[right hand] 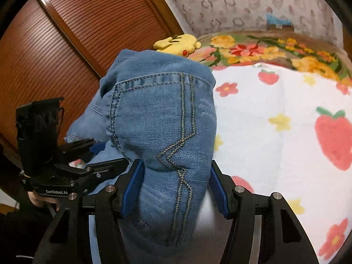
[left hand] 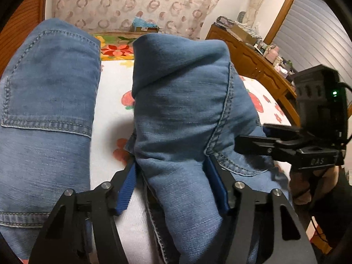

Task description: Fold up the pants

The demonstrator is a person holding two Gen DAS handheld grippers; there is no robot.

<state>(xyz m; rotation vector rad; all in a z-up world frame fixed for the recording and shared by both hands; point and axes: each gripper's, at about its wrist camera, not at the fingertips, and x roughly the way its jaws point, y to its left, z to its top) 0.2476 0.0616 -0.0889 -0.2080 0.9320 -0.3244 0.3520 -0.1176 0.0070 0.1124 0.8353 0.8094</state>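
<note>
Blue denim pants (left hand: 182, 110) lie bunched on a bed. One thick fold rises between the blue pads of my left gripper (left hand: 170, 162), which is shut on it. A flat part with a back pocket (left hand: 48, 92) lies to the left. In the right wrist view a pocket panel with zigzag stitching (right hand: 167, 132) stands up between the pads of my right gripper (right hand: 176, 164), shut on it. The right gripper (left hand: 253, 135) clamps the same bundle from the right side. The left gripper (right hand: 94, 154) shows at the pants' left edge.
The bed has a white blanket with strawberries and flowers (right hand: 275, 110) and a floral border (right hand: 253, 48). A yellow plush toy (right hand: 176, 44) lies behind the pants. A louvred wooden door (right hand: 66, 44) is at left, a cluttered wooden dresser (left hand: 253, 55) at right. A hand (left hand: 308, 182) holds the right gripper.
</note>
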